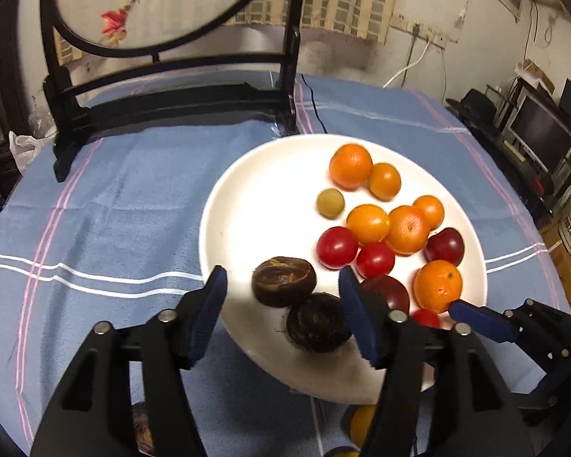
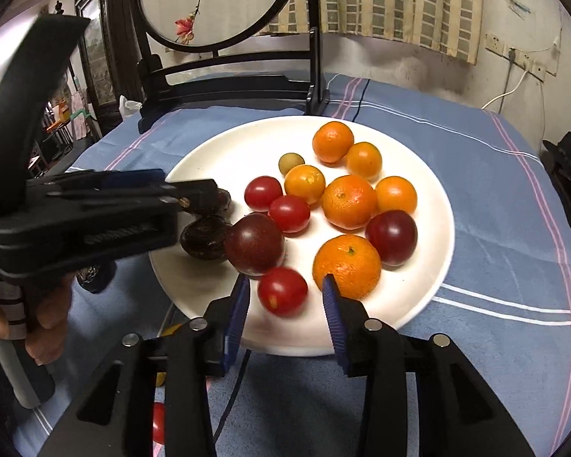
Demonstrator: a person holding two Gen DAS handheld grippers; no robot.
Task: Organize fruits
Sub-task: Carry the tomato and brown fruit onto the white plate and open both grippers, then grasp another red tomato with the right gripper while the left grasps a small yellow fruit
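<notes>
fruits crowd the right half of a white plate point(image 2: 194, 160) on a blue striped tablecloth point(image 2: 476, 190): mandarins point(image 2: 348, 201), smaller orange cherry tomatoes point(image 2: 305, 184), red cherry tomatoes point(image 2: 263, 193), two dark plums point(image 2: 391, 237), one small olive-green fruit point(image 2: 291, 163) and, at the plate's near left edge, two dark brown round fruits point(image 1: 284, 282) touching each other.

the left gripper point(image 1: 283, 299) hangs over that near edge with its blue-padded jaws spread wide and nothing held; the two brown fruits lie between and just ahead of its fingers point(image 1: 213, 304). in the right wrist view the same tool point(image 2: 194, 190) reaches in from the left, its tip over the farther brown fruit, a hand point(image 2: 38, 316) on its handle.

the right gripper point(image 2: 285, 301) is also wide open and holds nothing; a red cherry tomato point(image 2: 282, 290) sits between its fingertips, with the nearest mandarin point(image 2: 347, 266) just by the right pad and a dark plum point(image 2: 254, 243) just beyond the left one. whether the pads touch any fruit cannot be told.

more fruit lies on the cloth off the plate, partly hidden: a yellow-orange one point(image 1: 361, 422) and a red one point(image 2: 158, 422). behind the plate stands a black-framed round embroidery screen point(image 2: 217, 3).
</notes>
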